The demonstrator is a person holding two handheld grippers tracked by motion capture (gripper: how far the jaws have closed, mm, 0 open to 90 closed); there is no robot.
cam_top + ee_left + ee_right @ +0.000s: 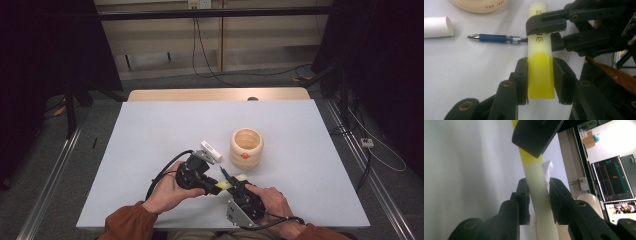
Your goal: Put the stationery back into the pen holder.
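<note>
A highlighter with a yellow barrel (541, 75) and a pale translucent cap (538, 10) is held just above the white table (150, 150), near its front edge. My left gripper (540, 72) is shut on the yellow barrel, one pad on each side. Coming in from the other side, my right gripper (539, 195) is shut on the pale cap (537, 187); the same gripper (544, 33) appears in the left gripper view too. In the high view, the left gripper (212, 186) and the right gripper (235, 184) meet at the highlighter (223, 186).
A blue pen (496, 38) lies on the table behind the highlighter. A white cylinder (211, 150) lies beside a ribbed wooden cup (246, 147) at mid-table. A cable (162, 172) trails from the left gripper.
</note>
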